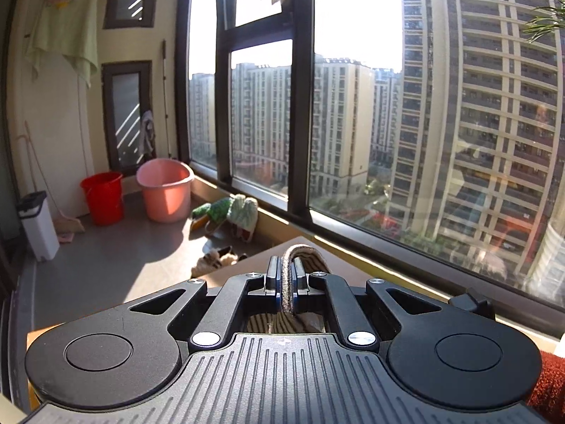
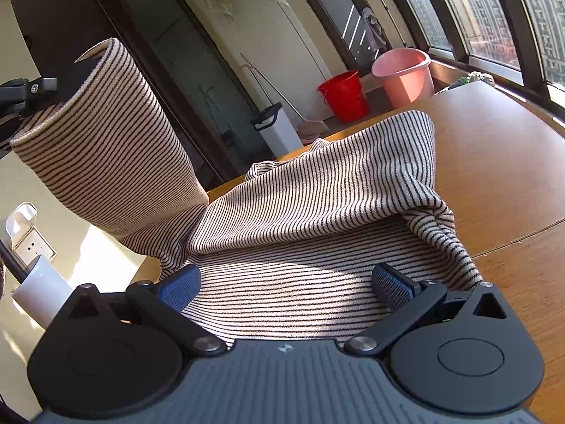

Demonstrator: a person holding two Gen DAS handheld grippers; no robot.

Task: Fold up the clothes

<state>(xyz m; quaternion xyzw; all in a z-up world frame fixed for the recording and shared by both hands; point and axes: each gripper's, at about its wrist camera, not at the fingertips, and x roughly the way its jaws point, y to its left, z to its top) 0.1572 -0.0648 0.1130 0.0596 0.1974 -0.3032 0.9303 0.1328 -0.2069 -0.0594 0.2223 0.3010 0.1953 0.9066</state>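
A black-and-white striped garment lies bunched on the wooden table. My left gripper is shut on a fold of the striped garment and holds it up off the table; in the right wrist view that lifted part hangs from the left gripper at the far left. My right gripper is open, low over the near part of the garment, with its blue pads apart and cloth between them.
A pink bucket, a red bucket and a white bin stand on the floor by the wall. Slippers and cloths lie under the big window. Clothes hang overhead. A red object is at the right edge.
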